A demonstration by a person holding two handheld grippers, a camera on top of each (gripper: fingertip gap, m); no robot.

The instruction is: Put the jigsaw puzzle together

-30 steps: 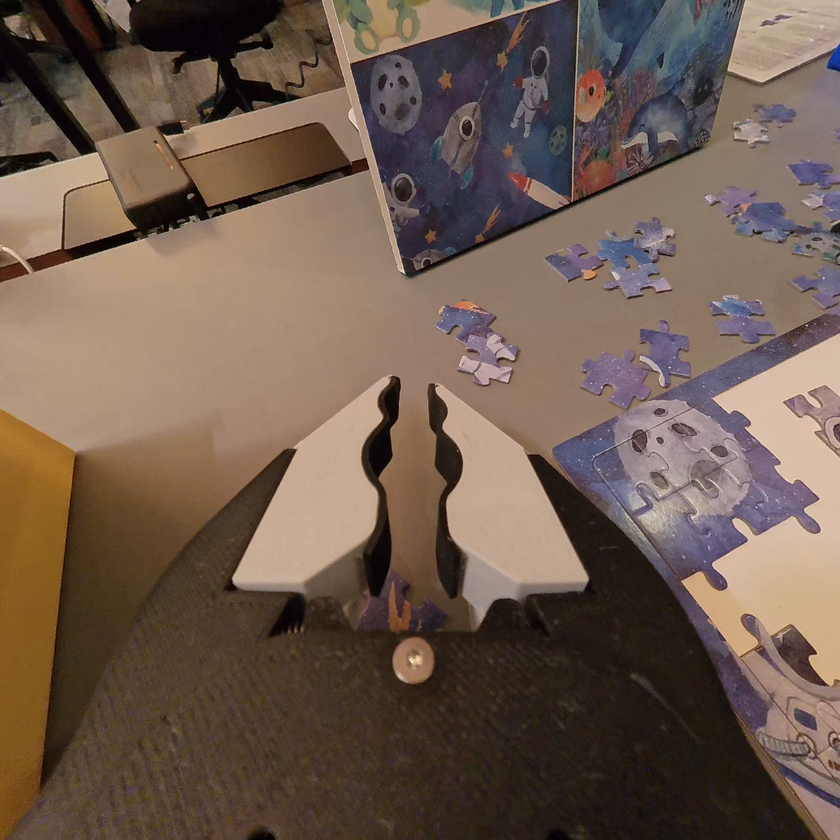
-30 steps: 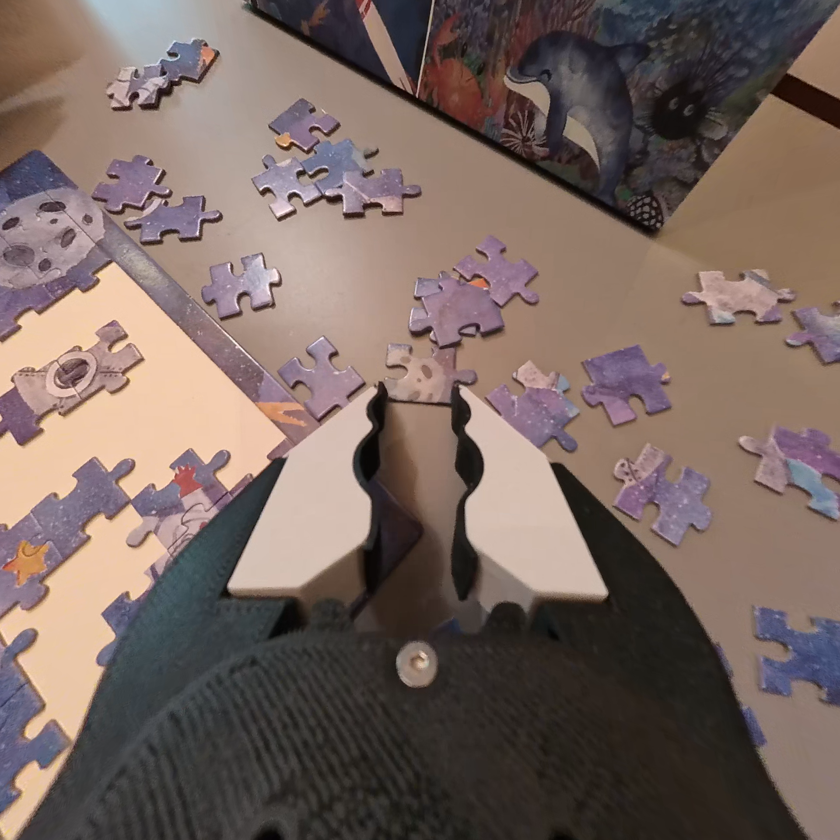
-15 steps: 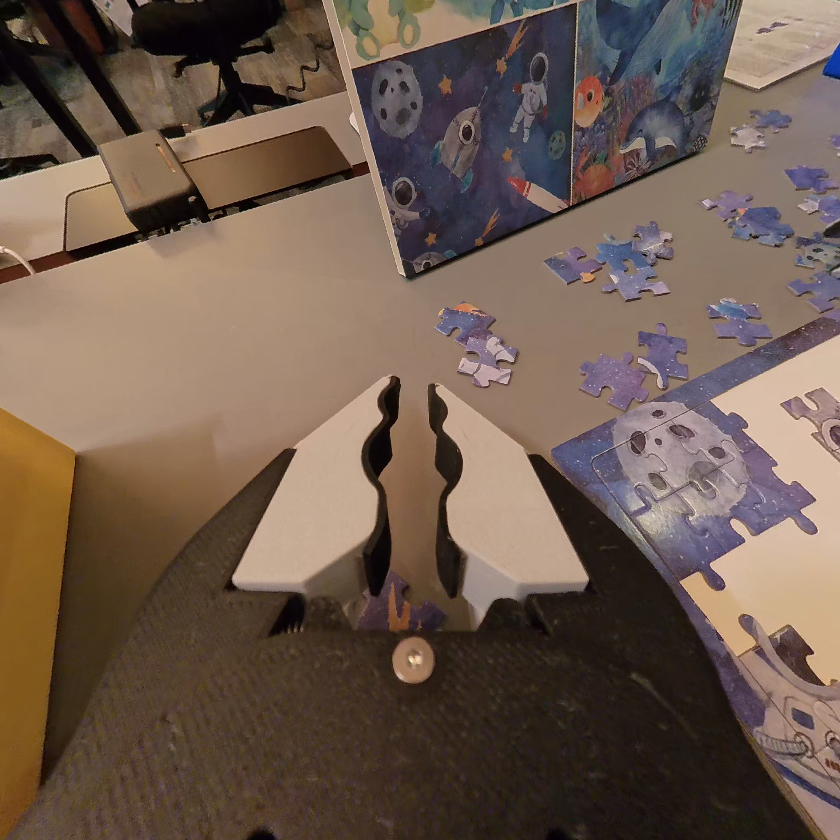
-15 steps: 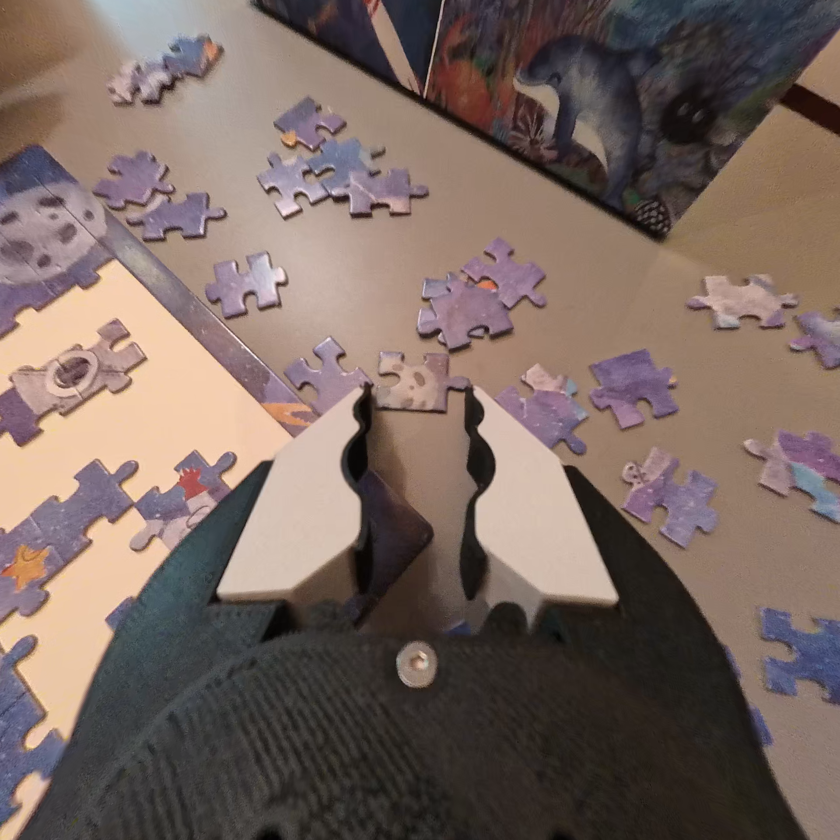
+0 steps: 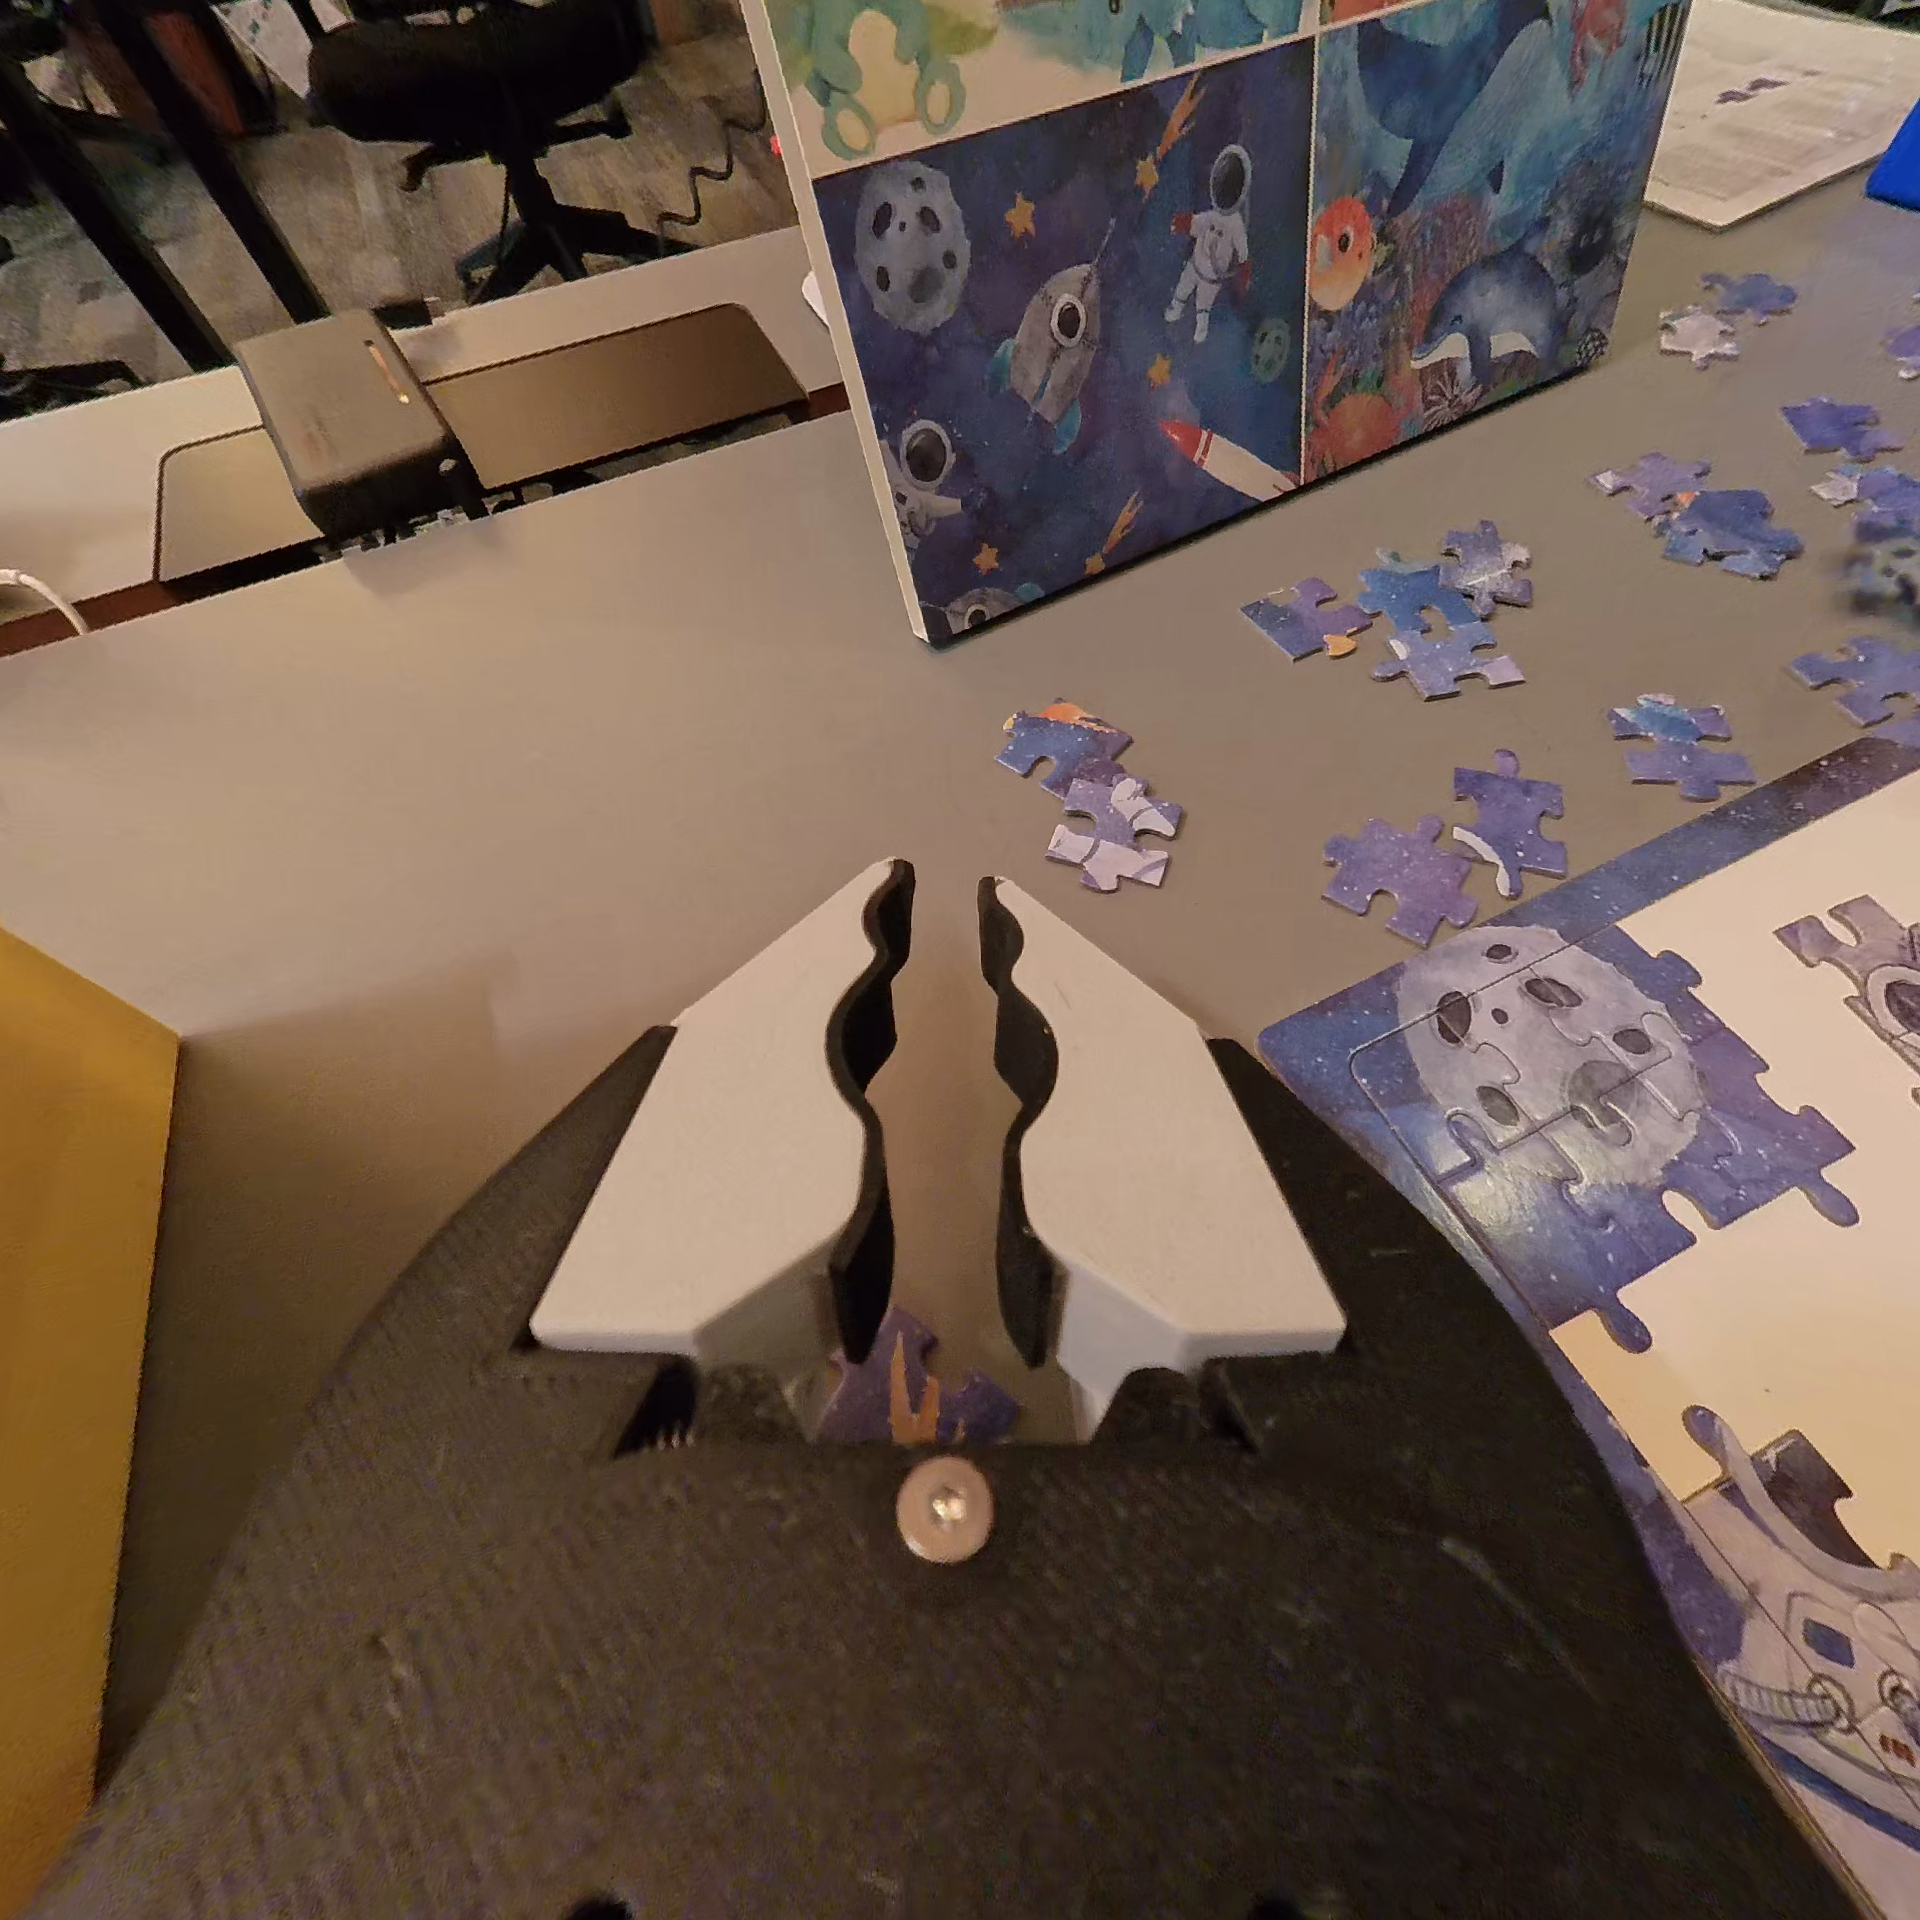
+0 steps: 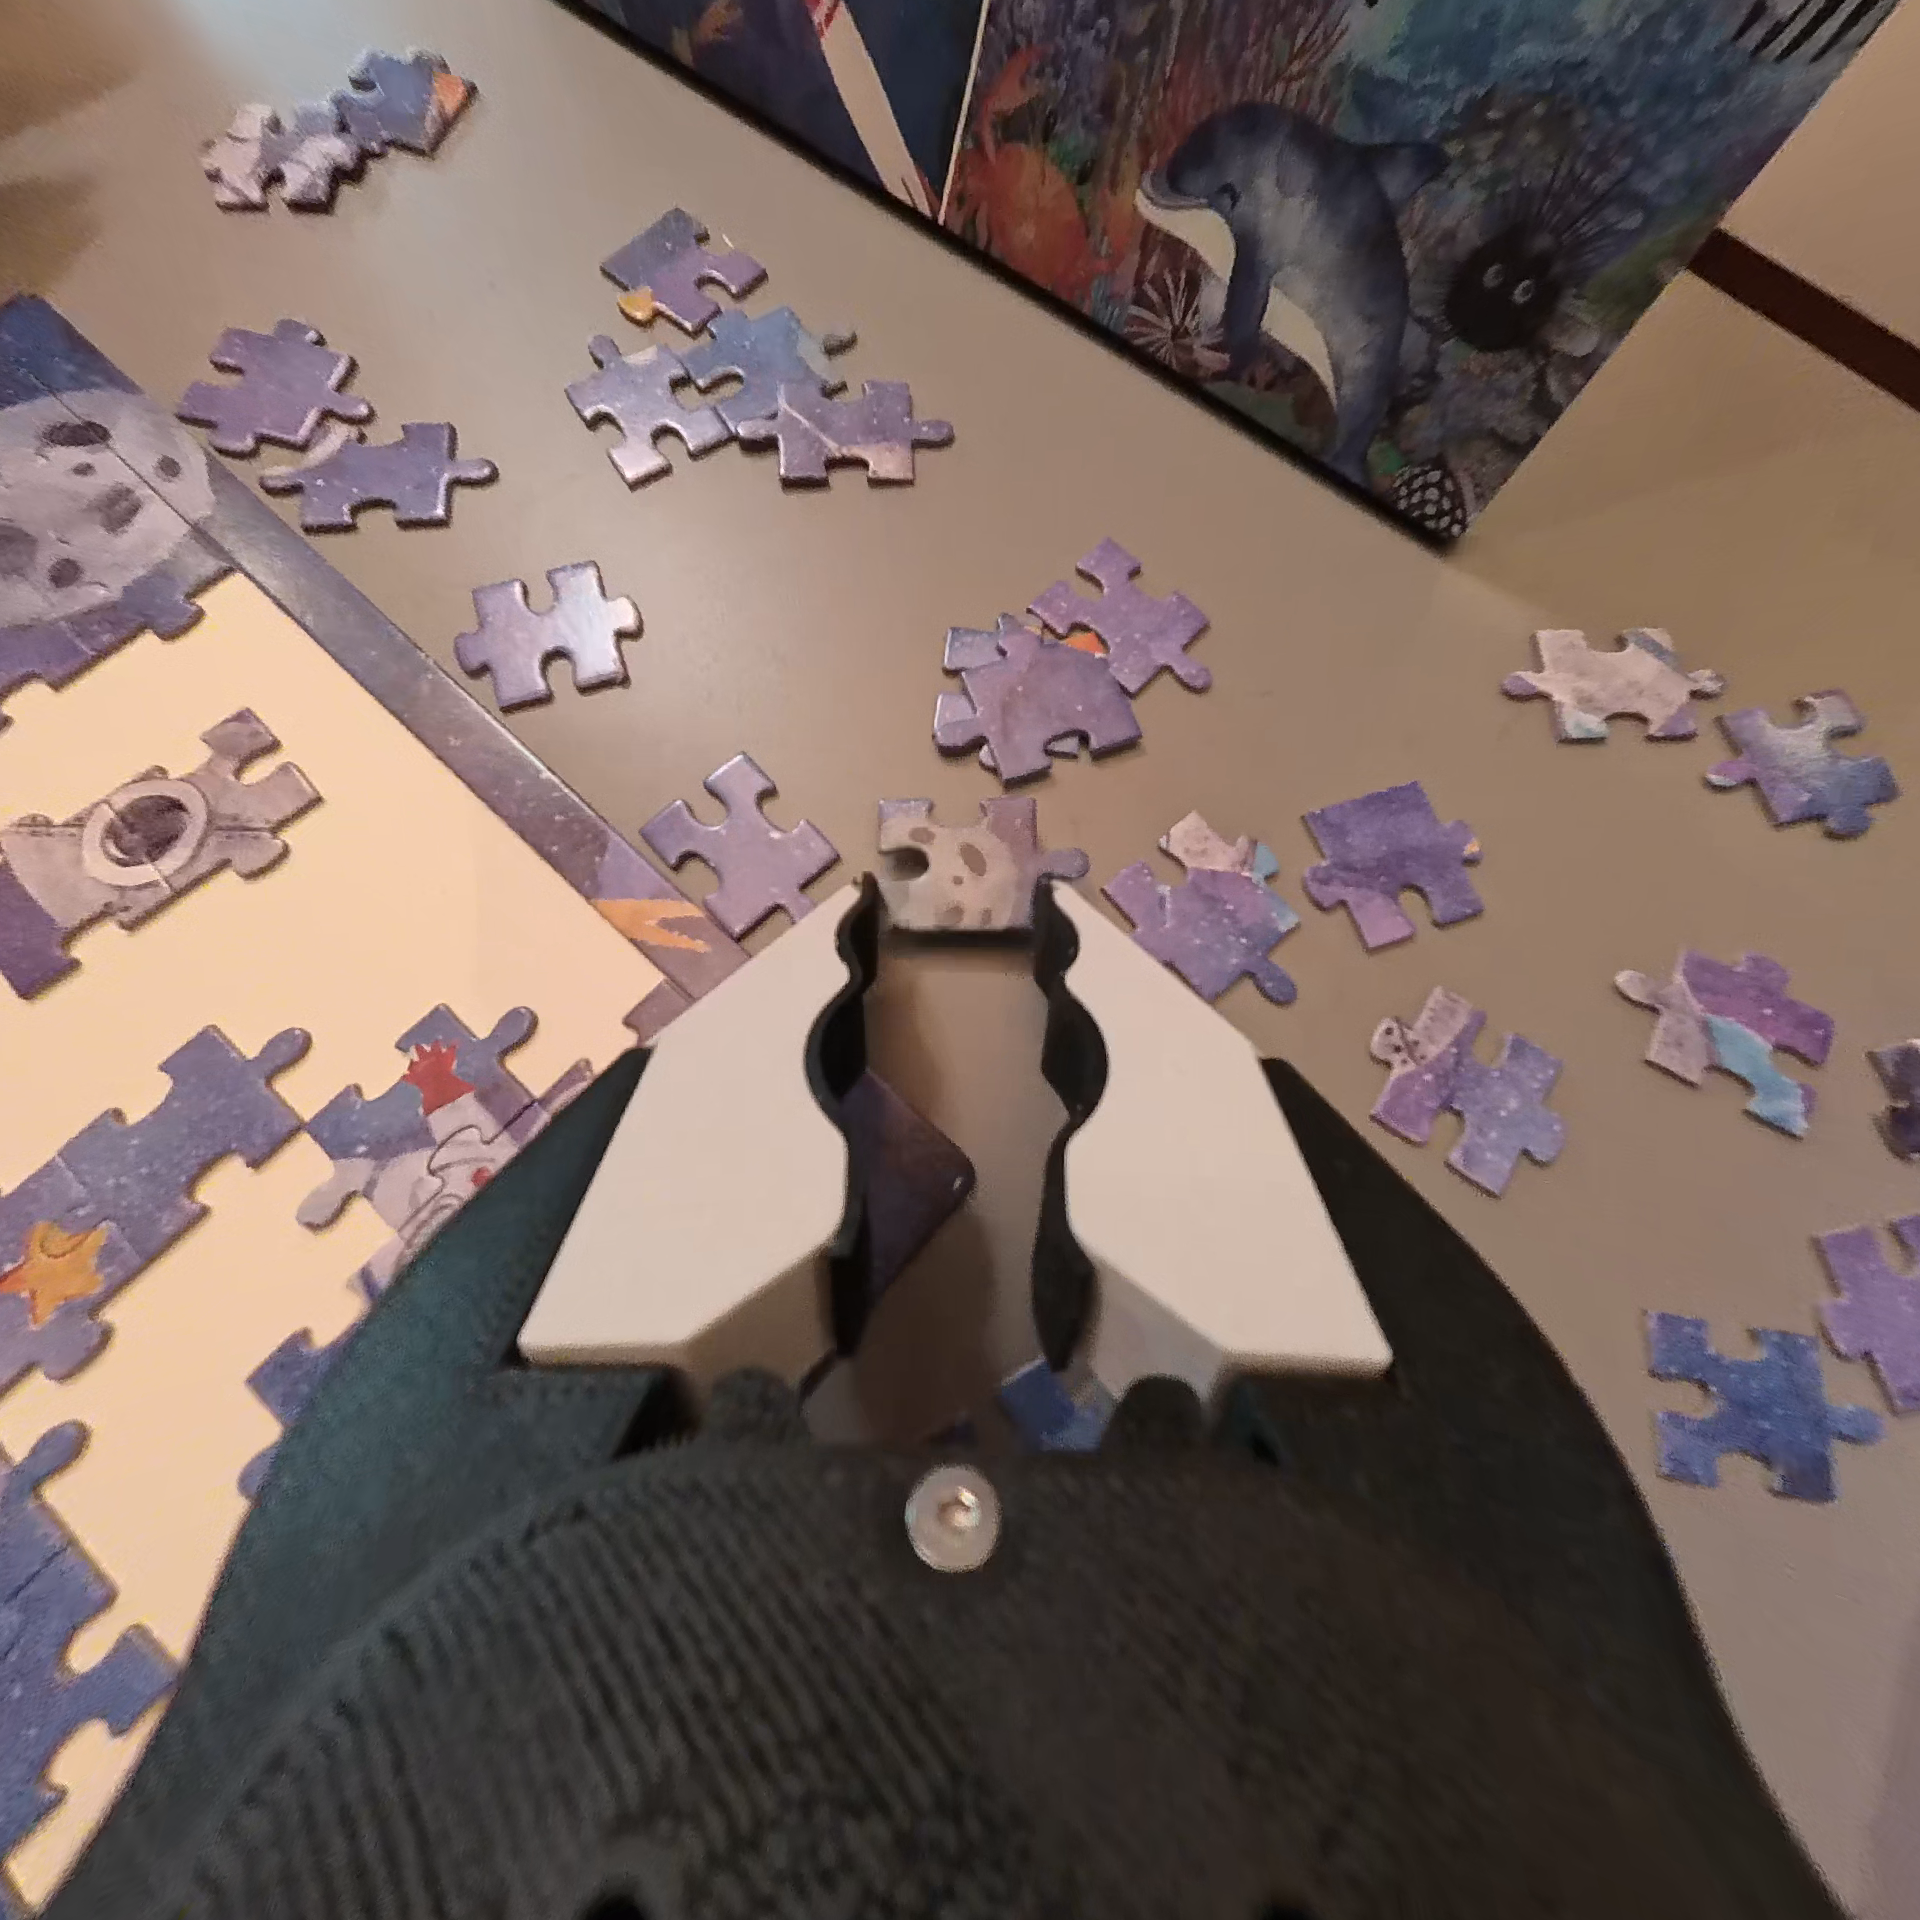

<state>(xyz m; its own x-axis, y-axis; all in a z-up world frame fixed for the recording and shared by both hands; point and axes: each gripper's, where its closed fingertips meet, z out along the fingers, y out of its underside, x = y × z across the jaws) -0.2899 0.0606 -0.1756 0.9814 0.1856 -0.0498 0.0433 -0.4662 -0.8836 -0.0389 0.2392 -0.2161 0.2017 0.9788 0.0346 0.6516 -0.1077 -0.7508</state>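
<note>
Carefully, I keep my right gripper (image 6: 956, 904) level, its fingertips seemingly pinching the grey cratered puzzle piece (image 6: 961, 862) at frame centre, while my left gripper (image 5: 945, 894) hangs narrow and empty over bare table (image 5: 520, 790).

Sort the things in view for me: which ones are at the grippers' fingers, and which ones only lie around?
At the fingers: right gripper, shut on a grey cratered puzzle piece; left gripper, fingers slightly apart, nothing between the tips; puzzle board beside both.

Lying around: loose purple pieces; picture box; yellow panel; office chair.
</note>
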